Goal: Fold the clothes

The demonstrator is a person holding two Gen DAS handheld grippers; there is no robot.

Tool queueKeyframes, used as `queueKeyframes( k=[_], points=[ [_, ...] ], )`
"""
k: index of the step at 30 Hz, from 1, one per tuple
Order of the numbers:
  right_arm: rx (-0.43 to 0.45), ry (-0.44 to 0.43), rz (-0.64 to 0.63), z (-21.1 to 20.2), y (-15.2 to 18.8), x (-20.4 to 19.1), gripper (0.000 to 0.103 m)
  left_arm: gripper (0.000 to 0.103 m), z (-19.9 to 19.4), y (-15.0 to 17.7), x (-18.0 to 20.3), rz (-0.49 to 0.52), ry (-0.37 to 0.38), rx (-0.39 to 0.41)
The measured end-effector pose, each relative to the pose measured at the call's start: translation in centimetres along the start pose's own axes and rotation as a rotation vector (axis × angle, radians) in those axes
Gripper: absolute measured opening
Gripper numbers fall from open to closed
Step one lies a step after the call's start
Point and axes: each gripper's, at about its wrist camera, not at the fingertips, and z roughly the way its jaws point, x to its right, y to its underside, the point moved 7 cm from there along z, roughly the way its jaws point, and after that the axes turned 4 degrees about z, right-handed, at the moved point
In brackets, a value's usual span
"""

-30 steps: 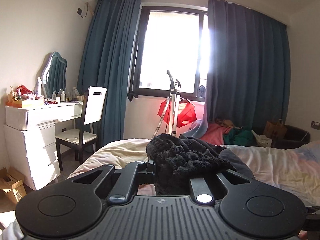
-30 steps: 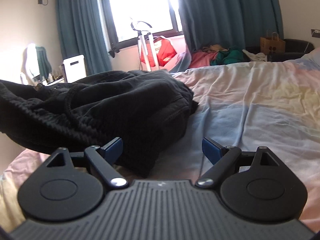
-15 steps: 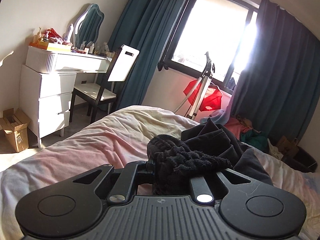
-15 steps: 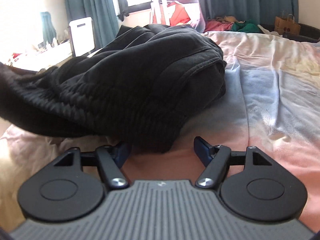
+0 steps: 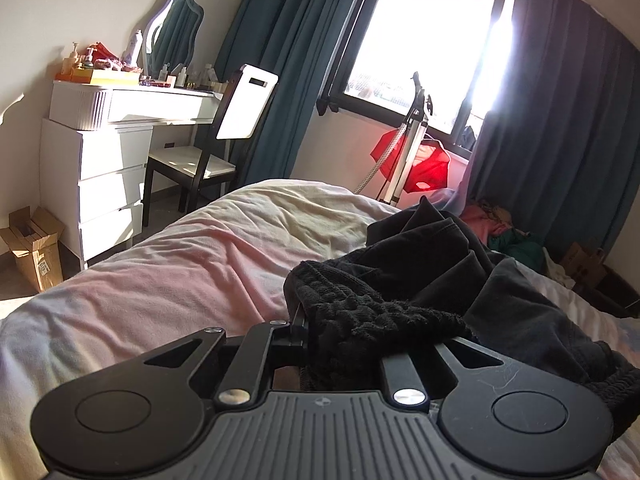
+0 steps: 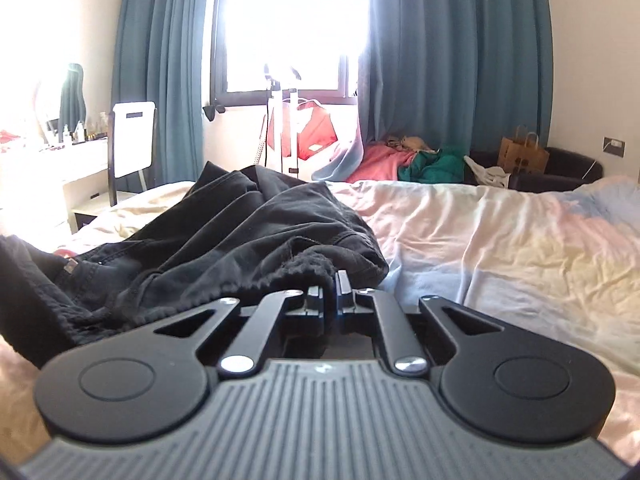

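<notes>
left wrist view: both grippers pinching one garment on the bed.
wide pastel rumpled bedsheet (image 5: 200,280) carries a crumpled black cotton garment with ribbed knit cuff (image 5: 460,264); left gripper (image 5: 320,340) clamped narrow on the cuff, right gripper (image 6: 330,284) nipped tight on a knit edge. step: getting hold. next likely calls for lifting and spreading flat before folding.

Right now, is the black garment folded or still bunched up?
Bunched up: the black garment lies in a crumpled heap on the bed, no flat layers or straight creases.
</notes>
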Motion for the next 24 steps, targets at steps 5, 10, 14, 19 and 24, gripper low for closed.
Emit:
queueKeyframes(
  k=[5,10,14,19,24],
  points=[
    [-0.337,-0.066,-0.058,1.4,5.5,0.5,0.009,0.013,-0.4,2.0,-0.2,0.074,-0.062,-0.108],
    [-0.456,-0.128,0.012,0.6,7.2,0.8,0.010,0.027,-1.8,2.8,-1.0,0.043,-0.037,-0.170],
    [-0.418,-0.249,0.095,-2.4,5.9,1.5,0.010,0.047,-4.0,3.3,-1.5,-0.020,0.028,-0.217],
    [-0.344,-0.321,0.294,-3.6,3.7,3.8,0.011,0.082,-6.6,3.4,-2.0,-0.082,0.085,-0.181],
    [-0.403,-0.291,0.597,-0.1,4.9,6.7,0.033,0.092,-5.9,2.4,-2.1,-0.217,0.160,-0.135]
  ],
)
